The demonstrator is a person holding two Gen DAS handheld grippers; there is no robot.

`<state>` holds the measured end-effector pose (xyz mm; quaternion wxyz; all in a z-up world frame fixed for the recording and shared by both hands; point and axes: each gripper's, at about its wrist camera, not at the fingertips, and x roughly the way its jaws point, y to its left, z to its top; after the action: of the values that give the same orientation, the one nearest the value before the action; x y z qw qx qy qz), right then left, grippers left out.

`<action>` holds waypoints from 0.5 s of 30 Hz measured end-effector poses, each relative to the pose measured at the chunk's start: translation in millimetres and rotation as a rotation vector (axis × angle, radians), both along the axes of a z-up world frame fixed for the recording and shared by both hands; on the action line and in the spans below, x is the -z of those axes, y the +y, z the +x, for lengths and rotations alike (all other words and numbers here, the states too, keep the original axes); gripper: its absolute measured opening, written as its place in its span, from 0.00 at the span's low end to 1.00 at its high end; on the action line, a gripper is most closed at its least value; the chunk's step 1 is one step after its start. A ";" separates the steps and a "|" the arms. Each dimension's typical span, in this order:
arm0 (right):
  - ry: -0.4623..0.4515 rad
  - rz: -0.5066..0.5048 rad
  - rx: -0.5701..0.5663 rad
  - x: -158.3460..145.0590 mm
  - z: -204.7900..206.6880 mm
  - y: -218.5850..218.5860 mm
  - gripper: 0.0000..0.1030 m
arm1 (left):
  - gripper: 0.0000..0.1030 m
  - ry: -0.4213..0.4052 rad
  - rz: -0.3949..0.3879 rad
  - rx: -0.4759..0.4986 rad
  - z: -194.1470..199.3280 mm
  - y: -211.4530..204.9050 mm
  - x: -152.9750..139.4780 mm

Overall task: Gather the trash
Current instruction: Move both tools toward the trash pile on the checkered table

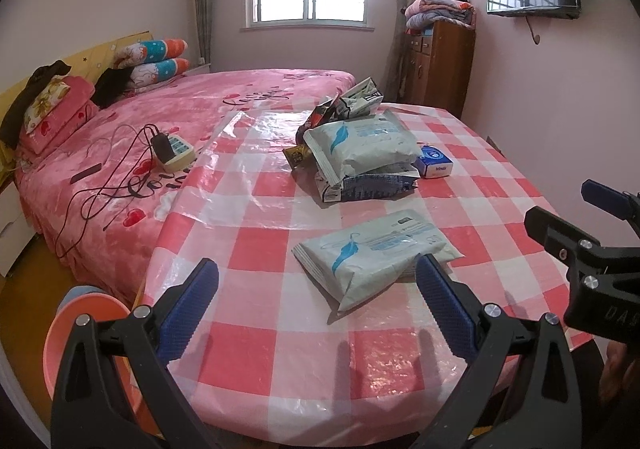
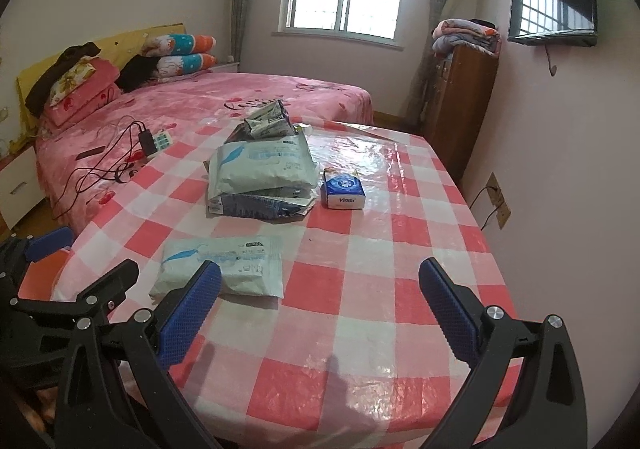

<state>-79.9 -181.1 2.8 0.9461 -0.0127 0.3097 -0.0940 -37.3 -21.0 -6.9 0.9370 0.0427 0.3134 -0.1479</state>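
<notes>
Left gripper [image 1: 316, 301] is being held with its blue pads spread wide apart, nothing clamped, low over the near edge of the table [image 1: 280, 349] covered in a red-and-white checked plastic cloth. Right gripper [image 2: 320, 301] is likewise being held wide apart and empty, over the same near edge, further to the right; its black frame is also being seen at the right edge of the left wrist view. A pale wipes pack [image 1: 372, 253] with a blue feather mark is lying flat on the cloth, just ahead of the left gripper's right pad and just behind the right gripper's left pad [image 2: 188, 317], partly hidden by each in its own view; contact cannot be told. Further back, a trash pile [image 1: 360, 145] is being seen mid-table: a second pale pack on top of a dark blue flattened pack, with crumpled wrappers and a torn carton [image 1: 360, 97] behind. A small blue tissue packet [image 2: 343, 189] marked Vinda is lying just beside the pile on its right, apart from it. An orange basin [image 1: 80, 329] is being seen below the table's left corner. Behind the table, a pink bed [image 1: 140, 137] is carrying a power strip [image 1: 176, 151] with black cables.
</notes>
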 end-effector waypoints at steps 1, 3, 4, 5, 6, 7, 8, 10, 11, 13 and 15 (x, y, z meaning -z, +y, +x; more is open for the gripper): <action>0.003 -0.002 0.002 0.6 0.0 0.2 0.95 | 0.96 -0.003 0.001 0.004 -0.7 -0.3 -0.5; 0.006 -0.008 0.005 2.0 -0.7 0.2 0.95 | 0.96 -0.009 0.005 0.009 -2.0 -1.4 -1.2; 0.007 -0.011 0.008 2.6 -0.6 -0.3 0.95 | 0.96 -0.012 0.007 0.012 -2.3 -2.0 -1.4; 0.008 -0.013 0.010 3.2 -0.3 -1.0 0.95 | 0.96 -0.014 0.009 0.013 -2.4 -2.6 -1.2; 0.008 -0.010 0.010 3.6 -0.1 -2.0 0.95 | 0.96 -0.015 0.010 0.015 -2.0 -3.1 -1.0; 0.007 -0.006 0.009 3.9 0.1 -2.6 0.95 | 0.96 -0.015 0.013 0.016 -1.6 -3.6 -0.7; 0.006 -0.003 0.007 4.1 0.5 -3.2 0.95 | 0.96 -0.014 0.015 0.016 -1.2 -4.1 -0.3; 0.005 -0.004 0.005 4.6 0.7 -3.5 0.95 | 0.96 -0.013 0.015 0.015 -1.0 -4.1 0.0; 0.004 -0.007 0.006 5.0 0.8 -3.8 0.95 | 0.96 -0.011 0.013 0.014 -0.7 -4.2 0.7; 0.008 -0.013 0.006 6.7 1.8 -4.6 0.95 | 0.96 -0.005 0.018 0.012 0.8 -5.0 2.3; 0.014 -0.016 0.005 9.0 3.6 -5.1 0.95 | 0.96 0.002 0.028 0.008 2.6 -5.9 4.6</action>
<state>-76.3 -186.2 -6.2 0.9435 -0.0199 0.3157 -0.0989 -34.7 -27.0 -11.5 0.9355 0.0567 0.3161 -0.1473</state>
